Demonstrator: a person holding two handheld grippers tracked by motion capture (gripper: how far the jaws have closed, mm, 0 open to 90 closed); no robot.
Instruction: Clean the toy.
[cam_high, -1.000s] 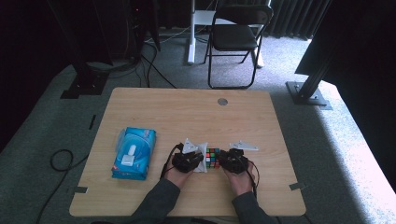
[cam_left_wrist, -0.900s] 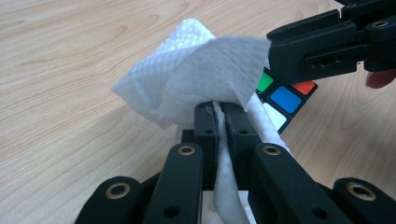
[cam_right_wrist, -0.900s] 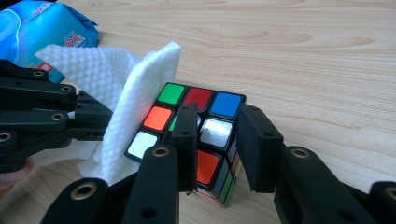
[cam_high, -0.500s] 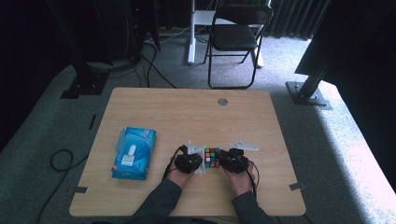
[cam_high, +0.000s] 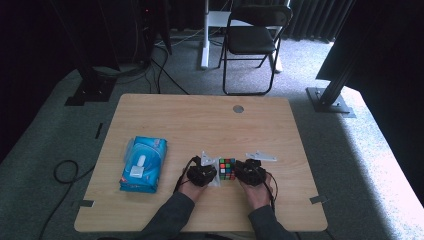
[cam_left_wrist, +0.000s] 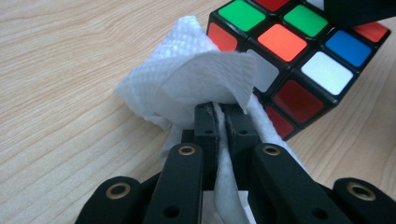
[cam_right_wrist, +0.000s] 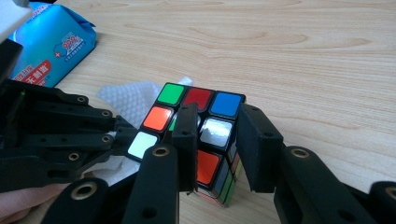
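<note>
Wiping down the puzzle cube, and things have tightened up in the last second.

Starting at the left of the surface (cam_high: 165, 110): the blue wipes pack (cam_high: 143, 163) hasn't budged. Next over, the left gripper (cam_left_wrist: 220, 112) has its jaws pinched together on a white wipe (cam_left_wrist: 196, 79), pressed right against the side of the cube (cam_high: 227, 168). A second ago the two hands sat a bit wider and farther up the surface; now they've drawn in around the cube near the front edge. The right gripper (cam_right_wrist: 215, 140) has its jaws partly apart, straddling a corner of the cube to steady it. My guess is the wiping is properly underway now.
</note>
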